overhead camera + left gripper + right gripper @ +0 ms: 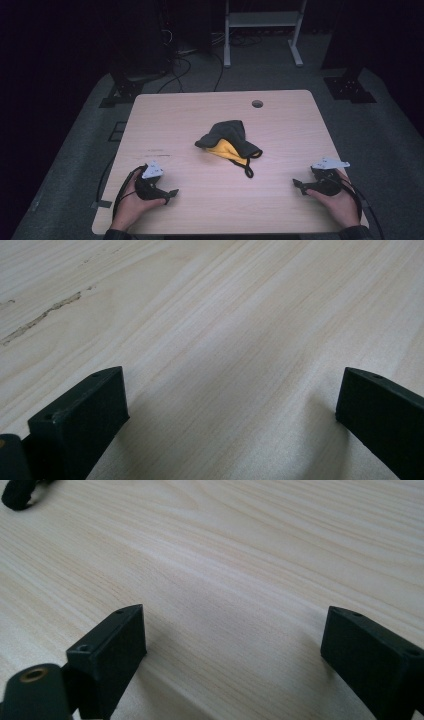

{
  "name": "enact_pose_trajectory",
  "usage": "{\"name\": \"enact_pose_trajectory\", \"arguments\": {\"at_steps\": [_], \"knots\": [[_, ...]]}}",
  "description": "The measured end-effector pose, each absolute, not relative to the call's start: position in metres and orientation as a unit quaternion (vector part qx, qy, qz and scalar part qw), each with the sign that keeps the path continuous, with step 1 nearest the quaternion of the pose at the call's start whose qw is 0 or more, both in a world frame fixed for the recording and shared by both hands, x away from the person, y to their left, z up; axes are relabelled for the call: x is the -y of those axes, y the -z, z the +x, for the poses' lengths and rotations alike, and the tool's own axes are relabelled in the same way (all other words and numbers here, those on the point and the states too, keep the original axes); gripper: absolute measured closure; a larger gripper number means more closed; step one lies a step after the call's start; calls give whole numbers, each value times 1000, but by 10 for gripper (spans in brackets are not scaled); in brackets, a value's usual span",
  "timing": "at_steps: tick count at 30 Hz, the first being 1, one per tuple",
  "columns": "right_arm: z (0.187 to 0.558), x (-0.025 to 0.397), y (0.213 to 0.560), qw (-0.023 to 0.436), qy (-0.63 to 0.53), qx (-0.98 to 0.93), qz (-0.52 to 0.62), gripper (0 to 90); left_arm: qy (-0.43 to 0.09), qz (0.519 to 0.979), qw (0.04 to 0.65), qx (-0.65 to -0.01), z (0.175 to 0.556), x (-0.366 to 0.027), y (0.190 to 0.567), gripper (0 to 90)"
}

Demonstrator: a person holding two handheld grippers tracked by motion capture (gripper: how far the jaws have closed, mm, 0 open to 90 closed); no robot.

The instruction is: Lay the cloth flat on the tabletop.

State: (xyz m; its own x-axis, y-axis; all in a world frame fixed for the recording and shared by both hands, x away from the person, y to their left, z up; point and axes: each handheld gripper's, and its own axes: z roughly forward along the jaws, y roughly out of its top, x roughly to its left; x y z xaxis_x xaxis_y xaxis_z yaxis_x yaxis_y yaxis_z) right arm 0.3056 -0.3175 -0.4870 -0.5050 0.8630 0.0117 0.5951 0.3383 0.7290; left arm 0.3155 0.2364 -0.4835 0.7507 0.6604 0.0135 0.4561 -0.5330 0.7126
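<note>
Both jaws are wide open and hold nothing, left gripper (pixel 170 194) and right gripper (pixel 299 185) near the table's (pixel 280 210) front edge, while the soft, floppy cloth (pixel 229 141) sits mid-table, probably easiest pinched at a loose edge.

Each hand grips a black, pistol-shaped tool: the left gripper (pixel 170 194) and the right gripper (pixel 298 185) both carry a pale grey three-cornered plate on top and trail a thin black cable toward the near edge. Their jaws are blocky matte-black slabs with small screw holes at the corners, and a brass-ringed hole sits beside the right gripper's inner jaw. Dark sleeve cuffs show at both wrists.
</note>
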Motion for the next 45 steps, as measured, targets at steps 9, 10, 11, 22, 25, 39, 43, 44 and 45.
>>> {"name": "enact_pose_trajectory", "arguments": {"at_steps": [9,10,11,22,25,39,43,44,45], "knots": [[306,318,487,194,-351,-795,456,144,-146,860,362,-328,315,-237,483,18],[306,318,486,193,-349,-796,456,155,-146,860,362,-328,315,-237,483,18],[306,317,485,192,-348,-795,458,210,-147,860,361,-328,315,-237,483,18],[308,308,467,183,-382,-803,419,455,-144,861,362,-326,309,-240,483,19],[316,304,463,177,-400,-801,408,478,-144,861,362,-326,309,-240,483,19],[346,266,445,146,-445,-800,376,545,-148,858,366,-329,309,-243,483,68],[354,253,442,134,-457,-801,362,554,-152,854,368,-333,309,-245,482,105],[356,250,442,132,-458,-803,359,563,-152,854,369,-333,309,-245,482,111],[357,246,441,132,-460,-802,356,570,-152,854,369,-333,309,-245,482,112]]}}
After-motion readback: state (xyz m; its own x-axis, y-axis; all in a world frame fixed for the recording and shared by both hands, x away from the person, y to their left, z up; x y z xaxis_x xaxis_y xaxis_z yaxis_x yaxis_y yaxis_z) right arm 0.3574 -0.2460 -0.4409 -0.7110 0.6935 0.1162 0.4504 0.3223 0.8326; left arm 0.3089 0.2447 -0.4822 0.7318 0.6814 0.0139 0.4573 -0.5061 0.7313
